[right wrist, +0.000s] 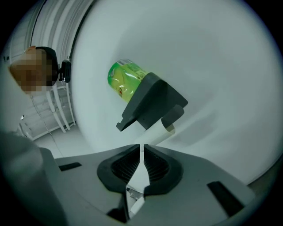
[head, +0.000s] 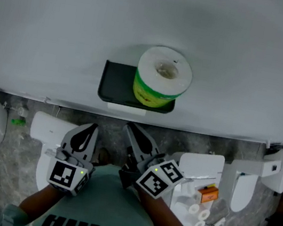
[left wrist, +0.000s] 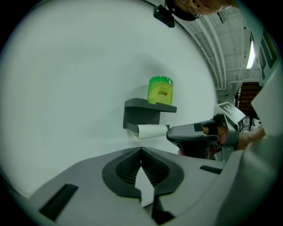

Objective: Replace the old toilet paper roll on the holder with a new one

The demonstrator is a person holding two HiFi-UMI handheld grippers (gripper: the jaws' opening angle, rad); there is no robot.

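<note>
Left claw (left wrist: 141, 150) and right claw (right wrist: 142, 148) closed, empty; wrapped roll (head: 161, 78) atop holder (head: 115, 83), old roll (left wrist: 150, 130) beneath.

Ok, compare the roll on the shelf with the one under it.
The wrapped roll is green; the lower roll is bare white. The wrapped roll stands on end atop the holder; the lower roll lies level beneath it. The wrapped roll is fat, the lower roll slim. Both sit at the same holder.

Below me, a grey marbled stone floor (head: 7, 167) meets a plain white wall (head: 66, 15). To my right, a small orange box (head: 207, 193) sits on a white ceramic fixture (head: 202, 166), just beside small white cylinders (head: 198, 212).
</note>
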